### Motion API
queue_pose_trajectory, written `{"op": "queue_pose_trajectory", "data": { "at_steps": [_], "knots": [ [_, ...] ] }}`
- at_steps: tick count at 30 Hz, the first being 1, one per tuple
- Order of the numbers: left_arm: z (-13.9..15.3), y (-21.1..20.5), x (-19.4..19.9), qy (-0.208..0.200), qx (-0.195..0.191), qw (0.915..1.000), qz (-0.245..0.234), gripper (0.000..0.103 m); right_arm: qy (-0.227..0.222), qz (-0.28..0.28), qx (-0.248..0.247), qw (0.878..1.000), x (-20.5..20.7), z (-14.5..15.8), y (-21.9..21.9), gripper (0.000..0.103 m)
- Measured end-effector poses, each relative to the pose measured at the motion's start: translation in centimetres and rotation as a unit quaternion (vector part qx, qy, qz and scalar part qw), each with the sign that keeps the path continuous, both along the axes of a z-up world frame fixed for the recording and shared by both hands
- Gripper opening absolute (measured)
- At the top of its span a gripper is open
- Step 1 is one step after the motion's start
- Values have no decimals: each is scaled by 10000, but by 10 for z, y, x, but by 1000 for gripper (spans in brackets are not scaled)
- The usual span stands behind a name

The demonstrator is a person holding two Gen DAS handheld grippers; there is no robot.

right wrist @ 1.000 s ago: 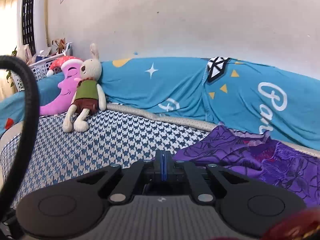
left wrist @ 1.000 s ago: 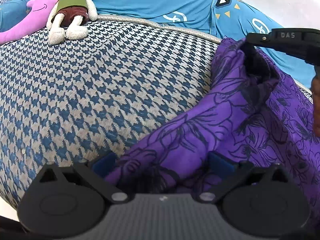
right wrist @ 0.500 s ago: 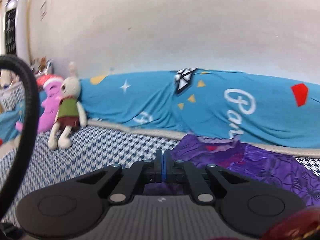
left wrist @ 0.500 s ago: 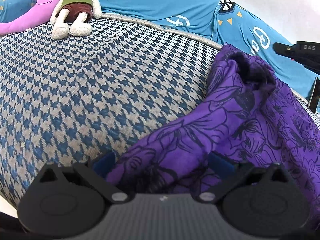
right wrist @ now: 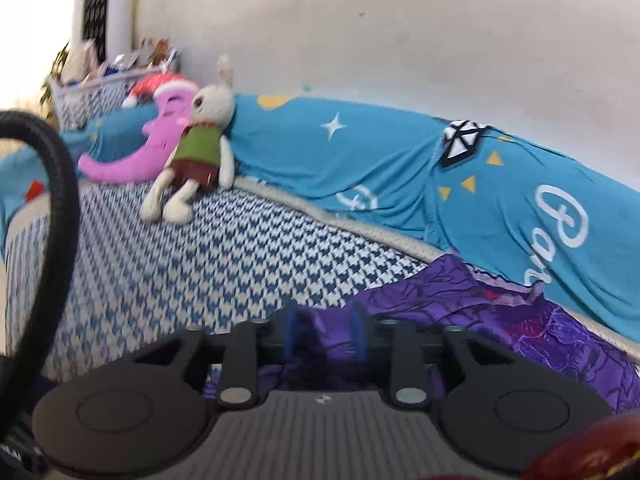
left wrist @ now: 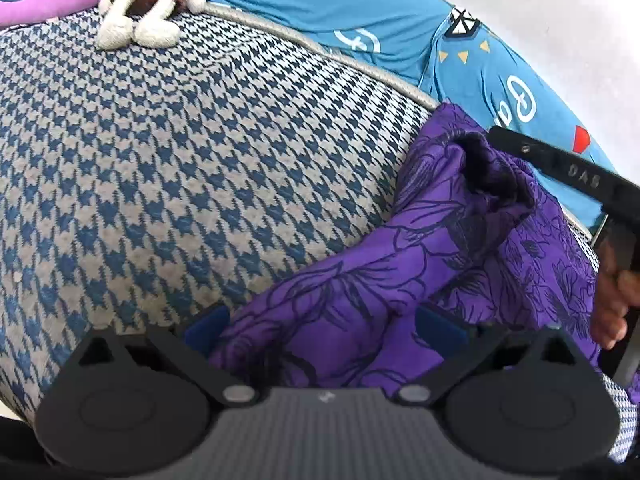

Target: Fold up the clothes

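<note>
Two views. Left wrist: your left gripper (left wrist: 322, 326) stands wide, its blue pads either side of the purple flower-printed garment (left wrist: 460, 248) on the blue-and-white houndstooth mattress (left wrist: 180, 168); your right gripper (left wrist: 560, 164) reaches its raised fold. Right wrist: your right gripper's (right wrist: 324, 338) jaws stand narrowly parted over that garment (right wrist: 500, 312), near a stuffed rabbit (right wrist: 196, 148).

purple garment (left wrist: 400, 280): 1 | plush rabbit (right wrist: 200, 148): 1 | pink moon plush (right wrist: 140, 152): 1 | tools: 2 — left tool (left wrist: 324, 324), right tool (right wrist: 324, 336)

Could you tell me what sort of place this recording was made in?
Most likely a home bedroom or living room: a bed or sofa with a houndstooth cover, a plush rabbit and a pink moon cushion against a plain wall, and a purple garment being folded there.
</note>
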State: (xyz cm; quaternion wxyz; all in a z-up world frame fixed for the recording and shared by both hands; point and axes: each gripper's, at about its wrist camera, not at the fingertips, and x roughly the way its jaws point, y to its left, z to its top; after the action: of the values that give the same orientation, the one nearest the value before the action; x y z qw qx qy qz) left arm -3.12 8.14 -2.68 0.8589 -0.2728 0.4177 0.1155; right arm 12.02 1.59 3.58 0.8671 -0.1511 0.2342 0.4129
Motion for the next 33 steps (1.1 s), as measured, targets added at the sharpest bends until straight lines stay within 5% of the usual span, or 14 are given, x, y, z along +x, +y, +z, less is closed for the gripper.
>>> {"op": "queue_pose_trajectory", "data": {
  "at_steps": [5,11,12,16,17,25,33],
  "knots": [
    [1,-2,13,193,26,9996,-221,103,-229,270,-200,9992,-3,-6,9,60],
    [2,-5,29,292,197,9978,-557,103,-466,381,-526,9968,-1,-21,27,64],
    [1,-6,30,266,210,9979,-551,103,-438,379,-598,9965,0,-25,30,63],
    [-2,-10,30,159,272,9982,-515,103,-244,382,-741,9962,6,-36,35,22],
    [-2,-11,30,137,288,9981,-520,103,-207,356,-714,9966,7,-36,35,18],
    [-7,-8,27,43,329,9984,-456,103,-161,-167,227,9995,15,-12,21,15],
    [-8,-9,23,74,429,9988,-239,103,2,-697,1458,9869,23,31,-9,15]
  ]
}}
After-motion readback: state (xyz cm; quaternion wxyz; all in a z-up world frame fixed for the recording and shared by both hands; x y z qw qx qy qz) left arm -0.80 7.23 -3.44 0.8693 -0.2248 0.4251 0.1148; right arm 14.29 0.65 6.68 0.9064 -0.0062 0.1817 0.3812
